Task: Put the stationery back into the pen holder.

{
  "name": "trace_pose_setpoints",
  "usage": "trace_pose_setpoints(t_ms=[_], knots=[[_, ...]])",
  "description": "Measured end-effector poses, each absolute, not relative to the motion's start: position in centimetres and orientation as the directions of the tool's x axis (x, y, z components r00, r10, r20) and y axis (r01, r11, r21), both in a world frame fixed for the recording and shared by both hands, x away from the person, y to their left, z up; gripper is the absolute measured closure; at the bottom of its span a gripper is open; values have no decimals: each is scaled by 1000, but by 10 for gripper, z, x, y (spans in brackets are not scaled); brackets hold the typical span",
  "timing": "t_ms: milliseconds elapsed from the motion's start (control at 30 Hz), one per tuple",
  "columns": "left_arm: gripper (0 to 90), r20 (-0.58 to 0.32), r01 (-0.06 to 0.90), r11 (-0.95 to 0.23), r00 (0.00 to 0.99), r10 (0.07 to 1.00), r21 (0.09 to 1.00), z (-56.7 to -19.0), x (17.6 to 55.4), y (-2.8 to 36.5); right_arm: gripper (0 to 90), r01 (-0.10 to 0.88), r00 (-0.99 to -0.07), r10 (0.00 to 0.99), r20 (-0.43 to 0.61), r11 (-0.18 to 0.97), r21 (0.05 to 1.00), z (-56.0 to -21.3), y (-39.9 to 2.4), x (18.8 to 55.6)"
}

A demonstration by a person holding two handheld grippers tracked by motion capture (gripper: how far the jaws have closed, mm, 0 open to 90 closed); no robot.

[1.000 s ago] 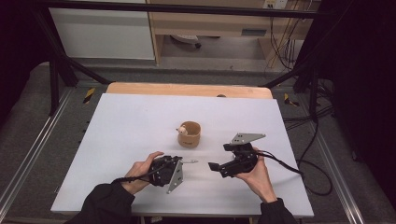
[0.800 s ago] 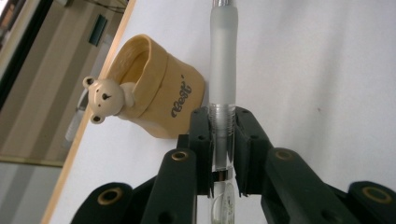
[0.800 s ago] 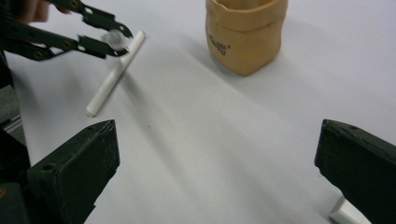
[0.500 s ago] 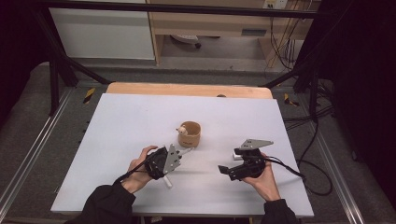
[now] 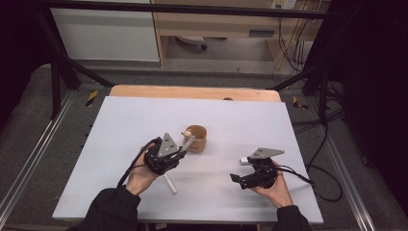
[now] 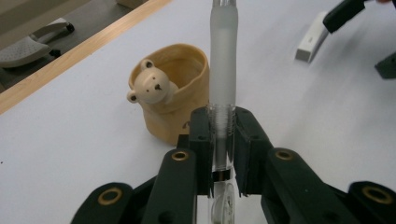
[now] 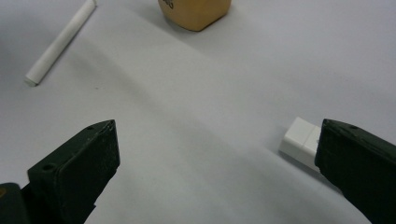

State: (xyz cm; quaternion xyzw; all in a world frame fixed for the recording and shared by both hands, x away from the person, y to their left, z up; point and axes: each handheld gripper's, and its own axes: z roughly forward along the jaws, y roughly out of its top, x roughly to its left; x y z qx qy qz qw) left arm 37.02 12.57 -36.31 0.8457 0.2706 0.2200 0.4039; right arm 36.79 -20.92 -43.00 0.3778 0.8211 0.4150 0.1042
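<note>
Just beside the bear cup (image 5: 196,138), a frosted pen (image 6: 223,70) sits clamped in the left gripper (image 5: 179,153), its tip near the cup's rim. Well off from the cup, the right gripper (image 7: 215,163) gapes empty above a white eraser (image 7: 301,141).

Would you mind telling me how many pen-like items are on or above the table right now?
2. A frosted clear pen is clamped in the left gripper beside the bear cup; a white stick lies on the table near the left hand.
</note>
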Motion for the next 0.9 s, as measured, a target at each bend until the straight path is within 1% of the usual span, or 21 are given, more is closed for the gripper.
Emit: trace_pose_setpoints(t_ms=[100,233,533,700,900], knots=[[786,115,303,-488,746,656,818,-357,374,126,6,542,-684,716,138,374,752,-431,-209,368],[786,102,313,-463,730,676,830,-348,378,127,6,538,-683,719,126,379,753,-431,-209,367],[786,44,330,-401,724,689,855,-332,391,123,6,539,-682,717,143,361,761,-433,-218,366],[786,6,342,-359,717,697,868,-323,400,116,6,541,-688,711,144,371,755,-434,-219,365],[786,5,336,-348,713,701,875,-314,411,101,6,530,-701,699,144,376,760,-434,-219,363]])
